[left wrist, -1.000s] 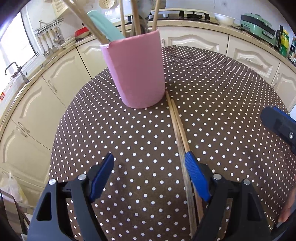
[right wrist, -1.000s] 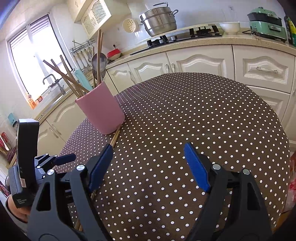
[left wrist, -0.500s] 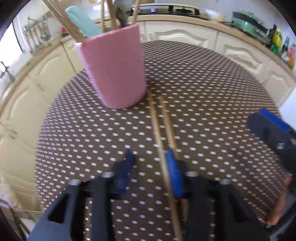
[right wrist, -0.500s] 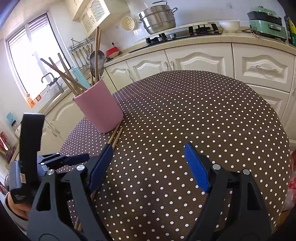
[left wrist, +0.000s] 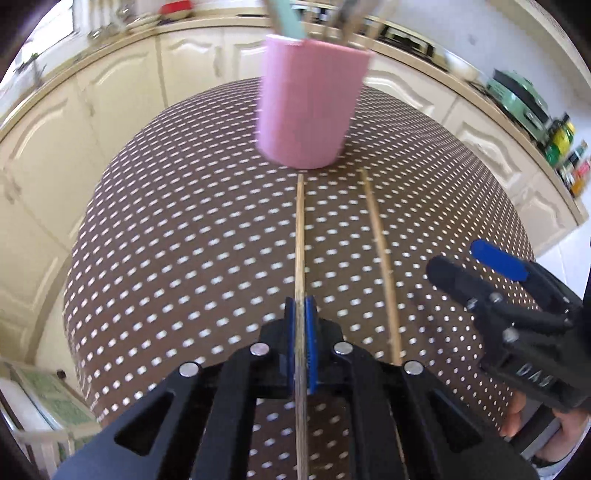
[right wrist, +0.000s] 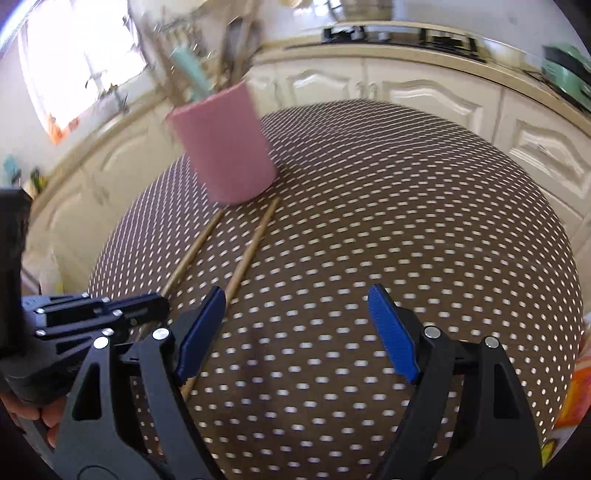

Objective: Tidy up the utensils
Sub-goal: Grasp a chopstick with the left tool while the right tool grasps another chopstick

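Observation:
Two wooden chopsticks lie on the brown dotted tablecloth [left wrist: 184, 240] in front of a pink utensil cup [left wrist: 308, 103]. My left gripper [left wrist: 302, 314] is shut on the left chopstick [left wrist: 300, 229], which runs straight between its blue pads toward the cup. The other chopstick [left wrist: 380, 254] lies apart to the right. In the right wrist view, my right gripper [right wrist: 297, 328] stands open over the cloth with nothing between its fingers. The free chopstick [right wrist: 251, 251] passes by its left pad, and the left gripper [right wrist: 110, 314] holds the other chopstick [right wrist: 195, 247] beside it. The cup [right wrist: 223, 144] holds several utensils.
Cream kitchen cabinets [left wrist: 110, 96] and a countertop ring the round table. A green appliance [left wrist: 517, 96] and bottles [left wrist: 565, 144] stand on the counter at the right. A stove [right wrist: 399, 33] is at the back, a bright window [right wrist: 85, 62] at the left.
My left gripper closed from wide open onto one chopstick, and the two chopsticks, first side by side, now lie apart. The right gripper swung left, closer to the chopsticks, still open.

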The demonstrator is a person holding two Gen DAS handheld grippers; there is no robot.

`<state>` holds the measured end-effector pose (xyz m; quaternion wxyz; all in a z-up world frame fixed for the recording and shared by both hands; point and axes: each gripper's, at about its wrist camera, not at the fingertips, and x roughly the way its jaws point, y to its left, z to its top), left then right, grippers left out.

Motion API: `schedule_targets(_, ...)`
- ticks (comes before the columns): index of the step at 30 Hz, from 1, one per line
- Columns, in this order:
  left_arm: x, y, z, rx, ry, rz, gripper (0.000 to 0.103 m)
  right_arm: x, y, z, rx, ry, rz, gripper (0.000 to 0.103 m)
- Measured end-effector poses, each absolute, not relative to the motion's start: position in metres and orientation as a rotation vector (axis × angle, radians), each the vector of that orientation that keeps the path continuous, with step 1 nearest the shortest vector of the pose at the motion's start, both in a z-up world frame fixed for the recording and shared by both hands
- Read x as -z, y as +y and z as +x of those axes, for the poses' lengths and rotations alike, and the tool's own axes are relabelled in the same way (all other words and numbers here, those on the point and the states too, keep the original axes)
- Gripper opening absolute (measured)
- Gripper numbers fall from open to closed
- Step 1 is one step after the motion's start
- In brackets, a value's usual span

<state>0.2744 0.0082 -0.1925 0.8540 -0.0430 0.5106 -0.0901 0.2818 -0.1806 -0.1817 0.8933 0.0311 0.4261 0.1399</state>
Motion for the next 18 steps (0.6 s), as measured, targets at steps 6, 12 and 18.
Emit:
schedule_targets(6,0.189,0.037,0.271,0.195,1.104,-0.152,0.006,0.184,-0.134,0.3,-0.322,1.001,-0.074,0.078)
schedule_targets(12,0.2,0.042,0.284,0.211,1.13,-0.101,0.007,0.189,-0.111,0.317,-0.359,1.123,-0.208,0.043)
schedule_targets(18,0.203,0.023,0.302,0.266,1.19,-0.05,0.022,0.187,-0.116,0.336,-0.411,1.215,-0.241,0.023)
